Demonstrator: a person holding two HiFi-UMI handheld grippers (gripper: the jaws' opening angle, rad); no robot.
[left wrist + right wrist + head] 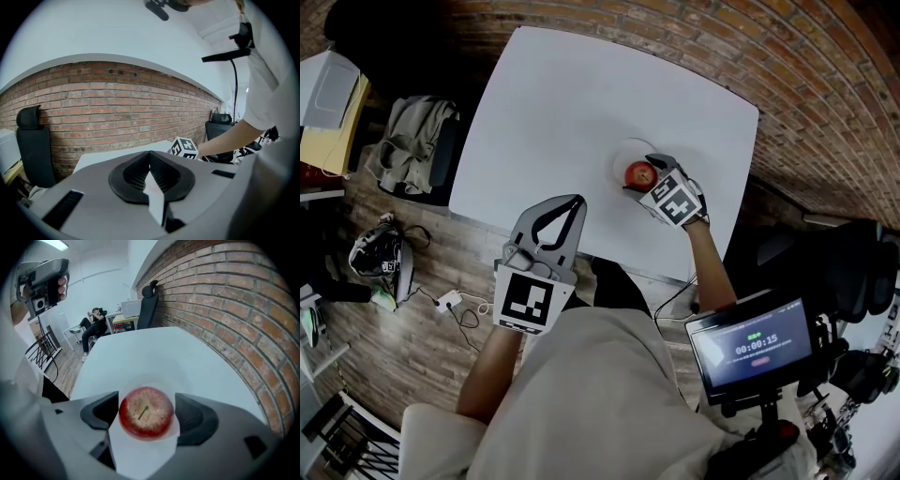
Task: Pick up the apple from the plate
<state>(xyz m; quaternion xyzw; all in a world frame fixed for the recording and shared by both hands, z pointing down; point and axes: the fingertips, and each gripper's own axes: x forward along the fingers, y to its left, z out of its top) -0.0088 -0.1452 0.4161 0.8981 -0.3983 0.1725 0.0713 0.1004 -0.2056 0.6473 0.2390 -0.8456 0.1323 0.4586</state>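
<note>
**Head view:** the red apple [639, 174] sits on a clear plate [625, 156] toward the right side of the white table [553, 103]. The right gripper [643, 177] is on the table at the plate's near edge, one jaw on each side of the fruit. The left gripper [577, 200] is over the table's near edge, its jaws drawn together to a point.

**Left gripper view:** the left gripper [150, 161] has its ribbed pads [136, 171] meeting at the tips, with nothing between them. The table [101, 158] runs ahead to a brick wall [117, 108] behind it. The right gripper's marker cube [183, 148] shows above the table's right end.

**Right gripper view:** the right gripper [146, 409] is closed only as far as the apple [145, 414] allows, with a dark pad against each flank. The apple is stem up, and the pale plate [140, 381] lies beneath it on the table [140, 348]
</note>
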